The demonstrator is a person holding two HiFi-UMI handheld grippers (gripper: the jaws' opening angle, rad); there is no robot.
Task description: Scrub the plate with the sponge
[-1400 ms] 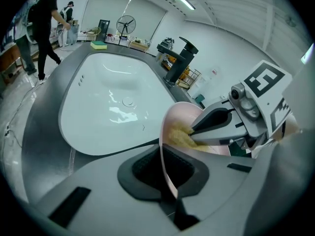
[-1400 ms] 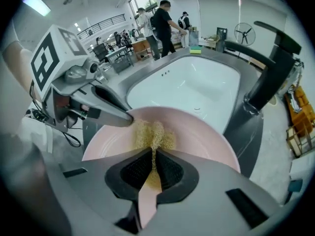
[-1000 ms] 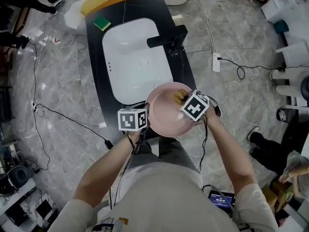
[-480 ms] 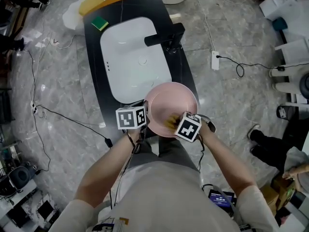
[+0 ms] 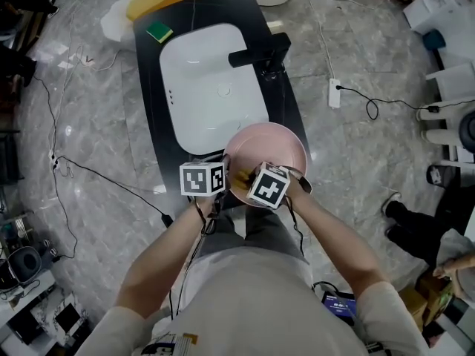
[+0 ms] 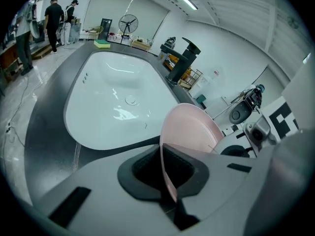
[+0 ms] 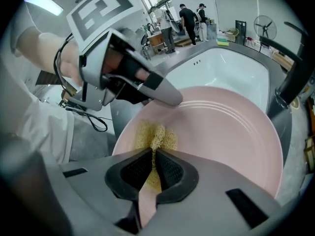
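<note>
Pink round plate (image 7: 221, 132), rim clamped by the left tool (image 6: 165, 178), spreads away from the right tool (image 7: 153, 171), which pinches a yellow mesh sponge (image 7: 155, 136) just beside that grip.

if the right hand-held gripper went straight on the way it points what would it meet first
Probably the pink plate: the sponge in the right hand-held gripper lies against its face, so nothing else stands between.
</note>
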